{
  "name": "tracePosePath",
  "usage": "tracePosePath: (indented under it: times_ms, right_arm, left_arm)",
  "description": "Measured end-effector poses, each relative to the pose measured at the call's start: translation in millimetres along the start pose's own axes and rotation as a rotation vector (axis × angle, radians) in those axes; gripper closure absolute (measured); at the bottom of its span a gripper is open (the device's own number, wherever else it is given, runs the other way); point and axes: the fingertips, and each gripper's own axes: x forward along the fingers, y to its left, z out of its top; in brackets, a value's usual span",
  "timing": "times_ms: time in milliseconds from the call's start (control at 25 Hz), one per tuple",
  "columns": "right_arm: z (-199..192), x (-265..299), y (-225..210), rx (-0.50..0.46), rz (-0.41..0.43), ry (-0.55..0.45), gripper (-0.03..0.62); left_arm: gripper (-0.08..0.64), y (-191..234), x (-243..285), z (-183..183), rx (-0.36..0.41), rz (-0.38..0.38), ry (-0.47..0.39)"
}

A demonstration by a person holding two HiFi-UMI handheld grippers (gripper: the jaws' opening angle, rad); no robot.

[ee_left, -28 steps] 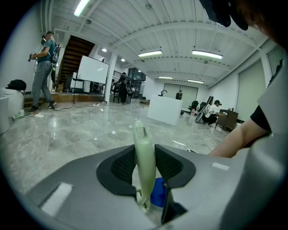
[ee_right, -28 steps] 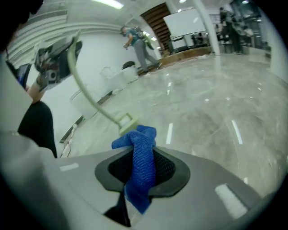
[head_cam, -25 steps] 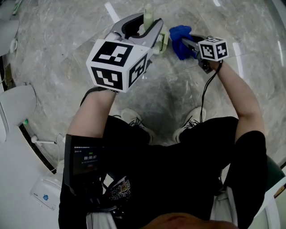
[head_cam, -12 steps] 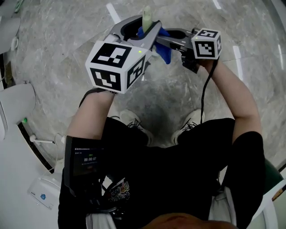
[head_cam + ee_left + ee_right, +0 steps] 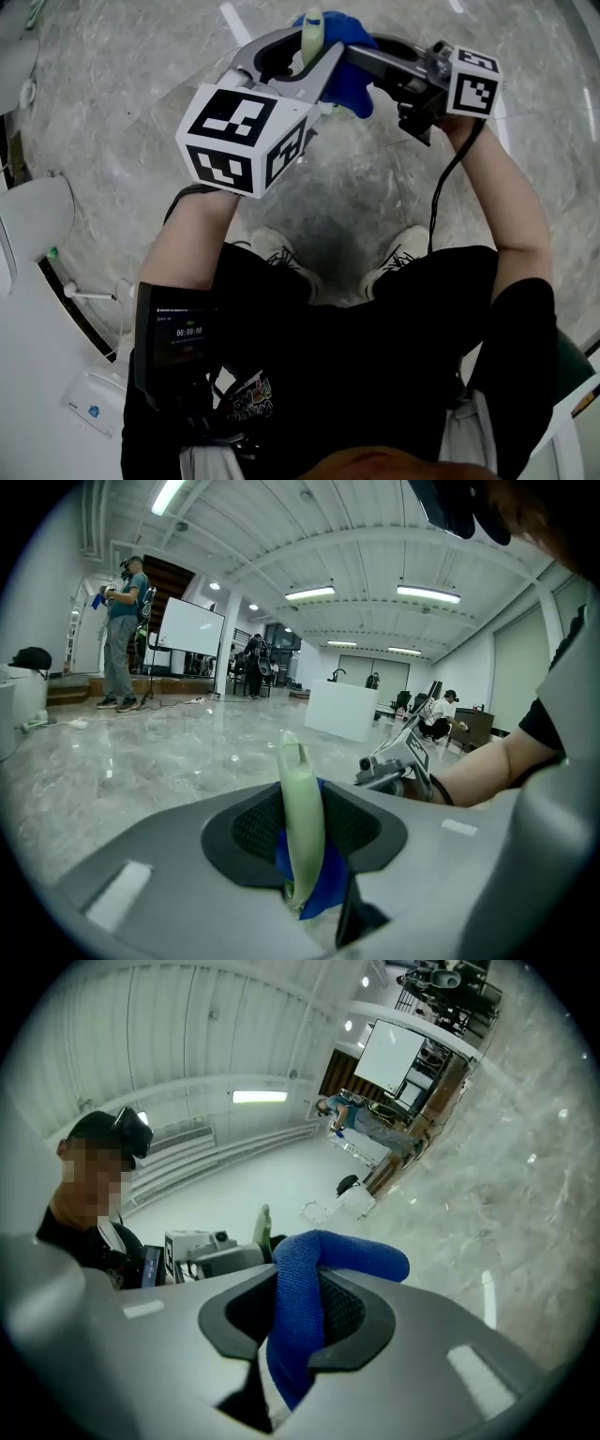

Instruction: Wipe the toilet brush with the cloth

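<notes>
Head view looks down at my two arms, held out at 12 o'clock over the shiny grey stone floor (image 5: 112, 103). My left tongs (image 5: 298, 58) are squeezed onto the pale green plastic toilet brush (image 5: 311, 33). They hold its thin flat handle, which sticks up between the black pads. I only see the handle. The bristle end is hidden below, so I cannot say how it looks.

My right tongs (image 5: 361, 58) come in from 3 o'clock and are pinched tight on the thick blue fuzzy cloth (image 5: 352, 84). Right gripper view shows the cloth (image 5: 298, 1326) going up between the pads and flopping over at the top toward 3 o'clock. The green tip (image 5: 264, 1222) pokes up just past it at 11 o'clock.

The cloth sits right at 3 o'clock of the handle. In the left gripper view the cloth (image 5: 326, 892) lies against the handle (image 5: 300, 827) low down, on its 4 o'clock side, so I think they touch.

I think the wiping is under way, on the handle part near my left tongs. How much is wiped I cannot tell, because no dirt or wet shows. I think what is left is to rub the cloth along the rest of the handle, down toward the hidden end.
</notes>
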Motion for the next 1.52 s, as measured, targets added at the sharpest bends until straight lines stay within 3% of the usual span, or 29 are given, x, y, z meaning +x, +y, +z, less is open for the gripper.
tracePosePath:
  times_ms: [120, 320, 440, 560, 680, 760, 920, 1040, 1160, 1240, 1360, 1520]
  right_arm:
    - [-40, 4, -24, 0.001, -0.076, 0.135, 0.502]
    - [-131, -17, -87, 0.021, -0.308, 0.419, 0.500]
    - [-137, -49, -119, 0.028, -0.431, 0.414, 0.500]
    - [-116, -99, -161, 0.072, -0.645, 0.319, 0.500]
    - [-140, -133, -185, 0.106, -0.788, 0.425, 0.500]
    - [-174, -129, -181, 0.118, -0.768, 0.542, 0.500]
    - [-239, -78, -138, 0.084, -0.576, 0.738, 0.500]
    - [-258, -25, -97, 0.041, -0.431, 0.748, 0.500]
    - [-249, 30, -63, 0.031, -0.328, 0.658, 0.502]
    - [-221, 62, -54, -0.013, -0.342, 0.530, 0.502]
    - [-183, 89, -71, -0.094, -0.483, 0.389, 0.502]
    - [-203, 81, -86, -0.143, -0.529, 0.445, 0.502]
  left_arm:
    - [0.422, 5, 0, 0, -0.014, 0.010, 0.001]
    - [0.425, 6, 0, -4, -0.002, 0.014, 0.015]
    - [0.425, 7, 0, -5, 0.001, 0.015, 0.017]
    - [0.426, 9, 0, -5, -0.004, 0.016, 0.016]
    - [0.426, 11, 1, -3, -0.008, 0.021, 0.019]
    - [0.427, 12, 1, -2, -0.008, 0.022, 0.020]
    - [0.430, 11, 4, 2, -0.007, 0.018, 0.021]
    - [0.430, 11, 5, 1, -0.009, 0.018, 0.025]
    - [0.431, 10, 3, -2, -0.014, 0.018, 0.027]
    - [0.431, 8, 2, -3, -0.014, 0.014, 0.026]
    - [0.434, 10, 2, -4, -0.013, 0.021, 0.024]
    - [0.436, 10, 1, -9, -0.022, 0.020, 0.024]
